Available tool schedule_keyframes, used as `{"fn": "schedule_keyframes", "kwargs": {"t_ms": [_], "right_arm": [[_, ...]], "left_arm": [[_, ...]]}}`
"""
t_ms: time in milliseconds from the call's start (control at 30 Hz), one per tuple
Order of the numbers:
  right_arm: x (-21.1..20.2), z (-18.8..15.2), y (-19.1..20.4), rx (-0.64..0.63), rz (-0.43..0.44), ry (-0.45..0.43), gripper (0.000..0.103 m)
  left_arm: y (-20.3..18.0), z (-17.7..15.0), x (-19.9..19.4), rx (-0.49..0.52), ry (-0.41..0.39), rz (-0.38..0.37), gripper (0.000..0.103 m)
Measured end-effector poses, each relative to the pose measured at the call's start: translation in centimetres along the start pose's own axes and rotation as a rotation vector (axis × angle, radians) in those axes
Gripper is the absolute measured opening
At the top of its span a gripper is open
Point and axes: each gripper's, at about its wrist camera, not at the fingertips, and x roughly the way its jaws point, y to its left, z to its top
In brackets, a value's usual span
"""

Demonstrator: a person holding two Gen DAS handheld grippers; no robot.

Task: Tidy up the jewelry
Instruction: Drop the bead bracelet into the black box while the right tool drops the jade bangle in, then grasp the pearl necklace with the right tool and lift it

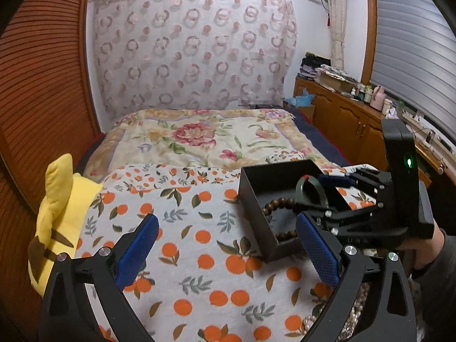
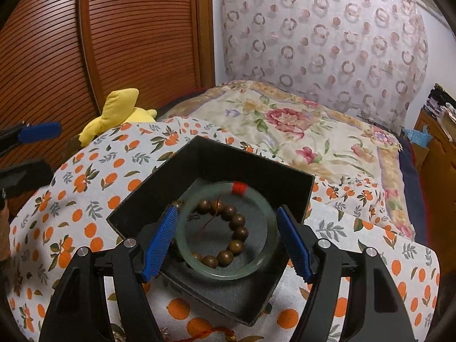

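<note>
Bangle [image 2: 226, 232] of pale green stone, with a red thread wrap at its twelve o'clock, hangs over the black box [image 2: 159, 182], gripped across its width by the right gripper [image 2: 226, 242]; both pads press its rim at nine and three o'clock. A wooden bead bracelet [image 2: 228, 228] lies in the box beneath. The left gripper [image 1: 228, 252] is spread wide, empty, over the orange-print cloth [image 1: 185, 228]. I judge the bangle stiff, slick and brittle: grip across the outer rim and set it down gently.
</note>
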Motion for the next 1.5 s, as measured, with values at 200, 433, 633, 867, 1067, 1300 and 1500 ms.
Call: {"fn": "schedule_keyframes", "kwargs": {"t_ms": [200,433,633,867,1067,1300,1500], "right_arm": [[-1.6,0.2,-0.2,0.018,-0.015,-0.018,0.078],[-6.8,-2.6,0.5,0.055,-0.009,-0.057,0.078],[-10.5,-6.4,1.6,0.062,-0.009,-0.059,0.076],[-12.2,-9.8,2.2,0.063,-0.031,-0.025,0.067],[-12.3,-11.8,3.0,0.079,-0.022,0.010,0.056],[-11.8,-12.6,6.4,0.028,0.040,0.045,0.052],[-11.0,-12.8,9.1,-0.069,0.040,0.081,0.050]], "left_arm": [[-0.1,-1.5,-1.0,-0.007,0.001,-0.005,0.095],[-1.2,-4.4,-2.8,0.005,0.016,-0.021,0.095],[-2.0,-6.9,-3.9,0.011,0.037,-0.033,0.095],[-2.4,-9.4,-4.8,-0.003,0.060,-0.054,0.095],[-3.0,-10.6,-5.0,0.005,0.072,-0.065,0.095],[-3.3,-12.1,-6.2,0.003,0.067,-0.069,0.095],[-3.3,-13.0,-7.1,0.005,0.067,-0.070,0.095]]}}
